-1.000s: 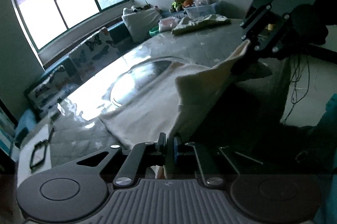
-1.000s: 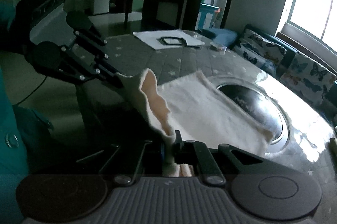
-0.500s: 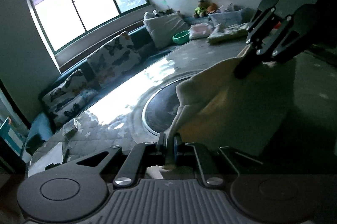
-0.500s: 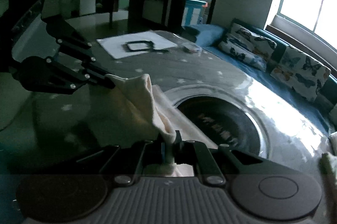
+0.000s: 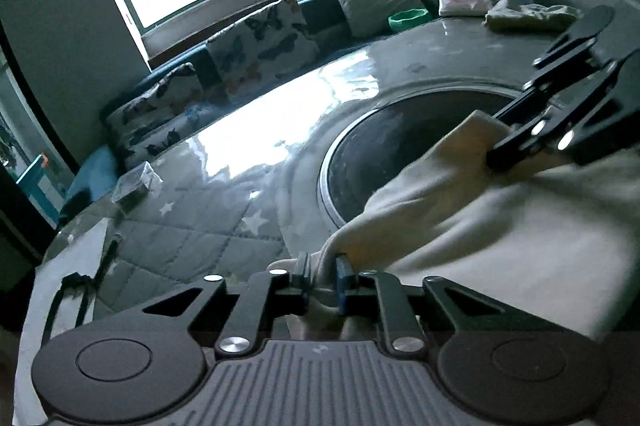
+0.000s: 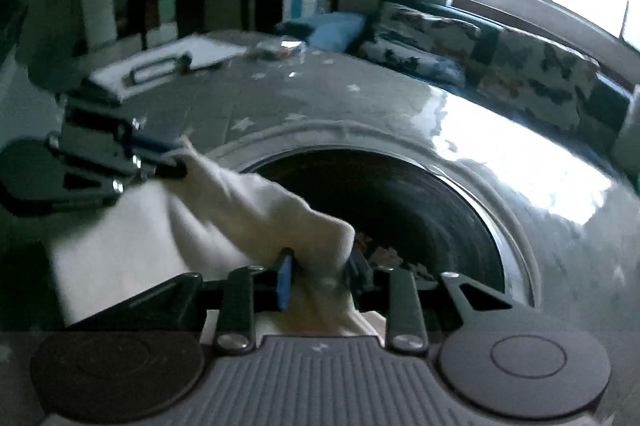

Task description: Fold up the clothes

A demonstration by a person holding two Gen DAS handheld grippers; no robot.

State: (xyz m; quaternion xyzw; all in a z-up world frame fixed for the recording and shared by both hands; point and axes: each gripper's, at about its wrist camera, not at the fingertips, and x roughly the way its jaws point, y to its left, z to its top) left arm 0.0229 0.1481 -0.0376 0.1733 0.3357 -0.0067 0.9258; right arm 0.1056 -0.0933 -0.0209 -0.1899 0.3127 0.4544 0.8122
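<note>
Cream cloth [image 5: 460, 202] now farther over round black inset [image 5: 400, 142].

Left gripper [image 5: 323, 280]: matte black linkage arms with triangular cut-outs, silver round screw heads at the pivots. Blue pads on the inner faces of the fingers [image 5: 341, 282]. Base is grey ribbed plastic with a small pale mark at centre, flanked by two black discs, each with a raised inner circle.

Right gripper [image 6: 320, 276]: same build; black arms, silver screws, grey ribbed base, black discs. One blue pad shows plainly on the left finger [image 6: 285, 280]; the other finger reads dark. View motion-blurred.
</note>
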